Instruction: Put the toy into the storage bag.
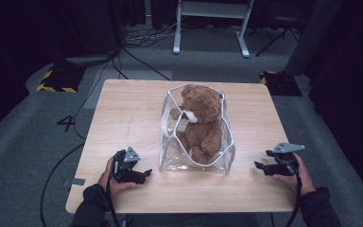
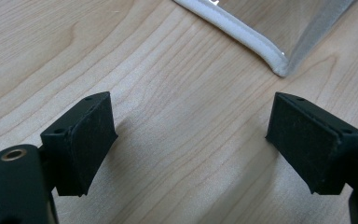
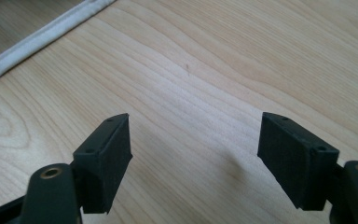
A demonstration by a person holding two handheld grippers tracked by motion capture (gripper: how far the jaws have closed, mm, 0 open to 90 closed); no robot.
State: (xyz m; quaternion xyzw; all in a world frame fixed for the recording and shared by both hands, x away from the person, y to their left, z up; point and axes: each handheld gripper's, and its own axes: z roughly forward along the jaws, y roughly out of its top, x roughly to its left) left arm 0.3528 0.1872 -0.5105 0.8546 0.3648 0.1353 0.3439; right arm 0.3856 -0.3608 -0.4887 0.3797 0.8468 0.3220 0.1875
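Near the middle of the pale wooden surface [image 1: 123, 113] sits a brown plush teddy bear [image 1: 201, 120], upright inside a clear plastic bag with white piping along its edges [image 1: 170, 156]. At the front left, the left tongs [image 1: 144, 174] rest low beside the bag's near corner, released, with bare wood between the black pads [image 2: 91, 140] and the bag's white-piped corner just ahead of them. At the front right, the right tongs [image 1: 260, 166] hover well apart from the bag, likewise released and grasping nothing, pointing toward it over bare wood.
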